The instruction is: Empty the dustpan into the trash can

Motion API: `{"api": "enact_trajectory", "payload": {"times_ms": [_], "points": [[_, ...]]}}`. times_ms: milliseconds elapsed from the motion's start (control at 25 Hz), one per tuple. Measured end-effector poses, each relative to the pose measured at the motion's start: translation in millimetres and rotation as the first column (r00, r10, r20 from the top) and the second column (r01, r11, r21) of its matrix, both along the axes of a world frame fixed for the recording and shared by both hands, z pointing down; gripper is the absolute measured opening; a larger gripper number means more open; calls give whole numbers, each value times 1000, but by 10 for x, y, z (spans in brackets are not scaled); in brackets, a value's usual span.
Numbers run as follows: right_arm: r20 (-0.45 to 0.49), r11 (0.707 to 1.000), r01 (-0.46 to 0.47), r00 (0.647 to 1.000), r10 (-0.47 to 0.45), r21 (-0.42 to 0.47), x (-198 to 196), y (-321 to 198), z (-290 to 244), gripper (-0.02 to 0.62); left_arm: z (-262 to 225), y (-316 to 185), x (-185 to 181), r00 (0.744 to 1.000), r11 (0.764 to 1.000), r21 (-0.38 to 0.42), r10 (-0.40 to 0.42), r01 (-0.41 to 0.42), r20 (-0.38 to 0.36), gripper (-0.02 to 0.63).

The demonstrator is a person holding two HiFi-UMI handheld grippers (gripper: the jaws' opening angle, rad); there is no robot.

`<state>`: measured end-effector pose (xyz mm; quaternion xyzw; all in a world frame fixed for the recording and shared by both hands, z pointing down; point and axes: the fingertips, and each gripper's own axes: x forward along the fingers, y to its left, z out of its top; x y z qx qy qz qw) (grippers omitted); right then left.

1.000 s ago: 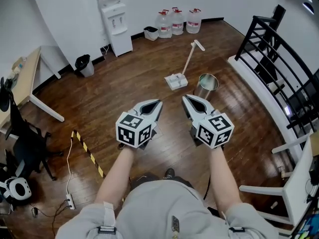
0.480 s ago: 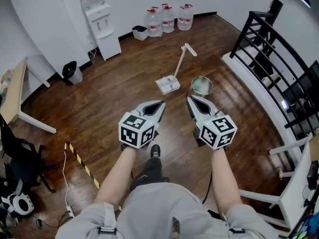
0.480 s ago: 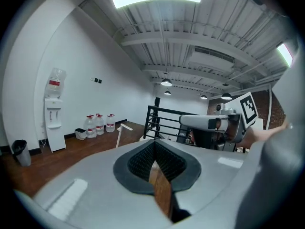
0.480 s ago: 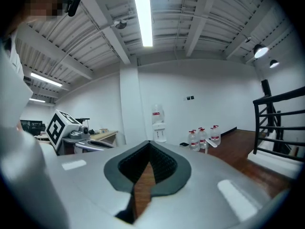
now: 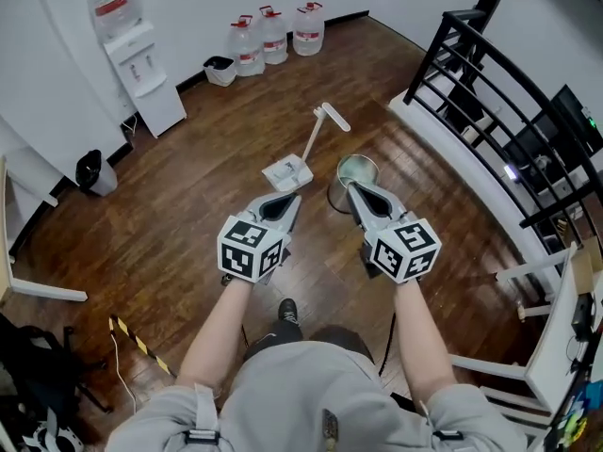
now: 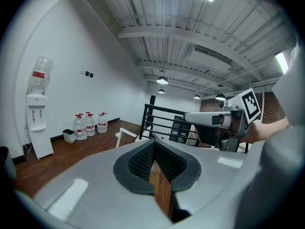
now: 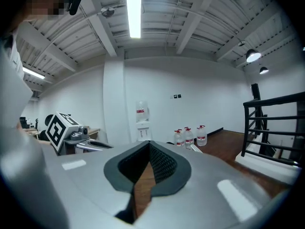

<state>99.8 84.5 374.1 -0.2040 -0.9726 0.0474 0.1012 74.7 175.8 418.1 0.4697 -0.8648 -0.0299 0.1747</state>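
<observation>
A white dustpan [image 5: 287,171] lies on the wooden floor, and its long handle [image 5: 320,130] slants up and away. A shiny metal trash can [image 5: 352,175] stands just right of it, partly hidden behind my right gripper [image 5: 357,190]. That gripper is shut and empty, with its tip over the can's near side. My left gripper [image 5: 288,203] is also shut and empty, and its tip is just short of the dustpan. In both gripper views the jaws meet with nothing between them, at the left gripper [image 6: 154,151] and the right gripper [image 7: 147,152].
A black railing [image 5: 490,92] on a white curb runs along the right. A water cooler [image 5: 141,64], water jugs [image 5: 273,31] and a small white bin [image 5: 220,69] line the far wall. A black bin [image 5: 94,169] is at the left, white furniture [image 5: 556,347] at the right.
The person has walked forward, and both grippers have come close to the dustpan and the can. Both jaws stayed shut.
</observation>
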Motion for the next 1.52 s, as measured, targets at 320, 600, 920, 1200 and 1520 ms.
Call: {"api": "enact_trajectory", "payload": {"times_ms": [320, 600, 920, 1200, 1520], "points": [[-16, 999, -42, 999, 42, -27, -880, -242, 187, 0, 138, -252, -911, 999, 1000, -4, 27, -28, -21, 6], [-26, 999, -18, 1000, 17, -42, -1725, -503, 404, 0, 311, -569, -1710, 1000, 999, -31, 17, -17, -27, 6], [-21, 999, 38, 999, -39, -36, -2573, -681, 511, 0, 338, -883, -2396, 1000, 998, -52, -19, 18, -20, 6], [-99, 999, 0, 995, -5, -49, -3003, -544, 916, 9, 556, -821, -2860, 999, 997, -74, 17, -19, -39, 6], [-238, 980, -195, 954, 180, -40, -3457, -405, 1573, 42, 928, -728, -3449, 985, 987, -54, 146, -151, -86, 6]]}}
